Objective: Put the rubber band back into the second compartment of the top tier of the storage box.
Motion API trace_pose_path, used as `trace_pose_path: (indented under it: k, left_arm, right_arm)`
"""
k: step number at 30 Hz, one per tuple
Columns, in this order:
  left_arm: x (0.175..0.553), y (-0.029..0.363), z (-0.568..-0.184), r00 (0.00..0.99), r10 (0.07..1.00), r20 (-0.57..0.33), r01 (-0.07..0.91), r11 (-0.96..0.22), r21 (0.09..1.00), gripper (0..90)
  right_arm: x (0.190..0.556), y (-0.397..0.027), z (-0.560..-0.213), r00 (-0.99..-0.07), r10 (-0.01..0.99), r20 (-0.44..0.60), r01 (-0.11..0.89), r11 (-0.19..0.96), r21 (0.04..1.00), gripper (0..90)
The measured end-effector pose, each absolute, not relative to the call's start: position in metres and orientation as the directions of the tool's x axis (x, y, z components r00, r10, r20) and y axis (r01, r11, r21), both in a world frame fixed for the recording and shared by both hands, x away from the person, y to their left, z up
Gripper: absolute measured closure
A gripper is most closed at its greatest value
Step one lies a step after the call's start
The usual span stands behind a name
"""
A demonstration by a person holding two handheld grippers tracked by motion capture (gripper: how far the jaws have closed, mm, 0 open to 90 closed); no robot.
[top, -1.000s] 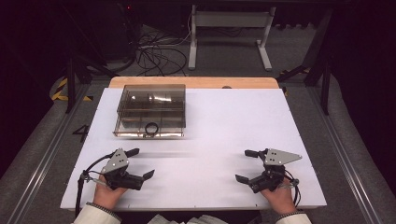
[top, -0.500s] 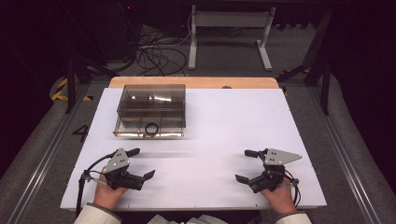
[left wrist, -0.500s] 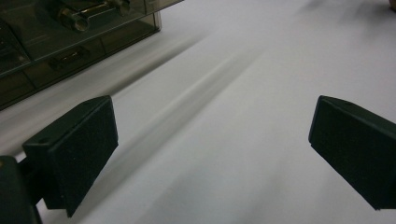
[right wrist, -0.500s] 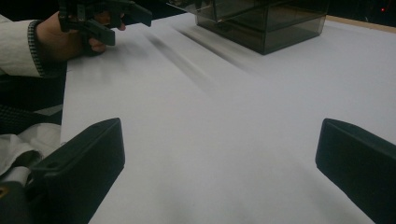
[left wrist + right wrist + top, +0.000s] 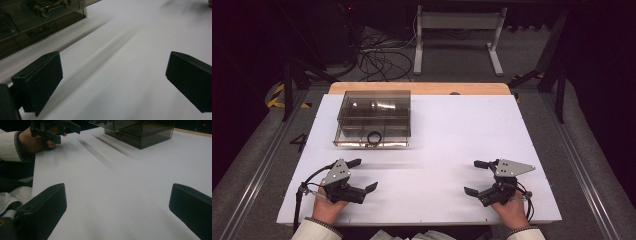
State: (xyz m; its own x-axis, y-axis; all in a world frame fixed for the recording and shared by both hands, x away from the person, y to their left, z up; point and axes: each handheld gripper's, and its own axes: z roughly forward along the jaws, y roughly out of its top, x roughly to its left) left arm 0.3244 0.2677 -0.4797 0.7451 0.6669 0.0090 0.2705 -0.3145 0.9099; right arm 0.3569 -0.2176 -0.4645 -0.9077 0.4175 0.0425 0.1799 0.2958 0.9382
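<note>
A white counter (image 5: 447, 135) takes up most of the high view, with a strip of bare wood showing along its far edge and dark floor with cables beyond it. On the far left part of the counter sits a smoky, see-through plastic box (image 5: 373, 119) with inner dividers; it lies well ahead of the left hand-held gripper and well apart from the right one. In the left gripper view the box (image 5: 37, 22) fills the upper left corner, and a shiny metal part (image 5: 51, 7) lies in one of its far compartments. In the right gripper view the box (image 5: 140, 131) stands at the top, beyond an open stretch of white surface. The left hand-held gripper (image 5: 362, 175) rests low on the counter at the near left, gripped by the person's left hand (image 5: 328, 206), whose pale sleeve comes in from the bottom edge; its two black jaws stand wide apart with nothing between them, only bare white counter. The right hand-held gripper (image 5: 475, 176) rests at the near right in the right hand (image 5: 512, 212), a grey three-cornered plate on top, its jaws likewise spread wide and holding nothing. The two hand-held grippers lie well apart from each other. A small black ring (image 5: 374, 137) lies inside the box, in a compartment near the front wall.
</note>
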Motion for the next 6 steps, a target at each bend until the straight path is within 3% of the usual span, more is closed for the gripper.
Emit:
trace_pose_path:
  k: [6]
  left_arm:
    - [0.3230,0.2692,-0.4784,0.745,0.667,-0.010,0.279,-0.298,0.913,1.7]
  right_arm:
    - [0.3573,-0.2178,-0.4644,-0.907,0.419,0.044,0.182,0.294,0.938,1.9]
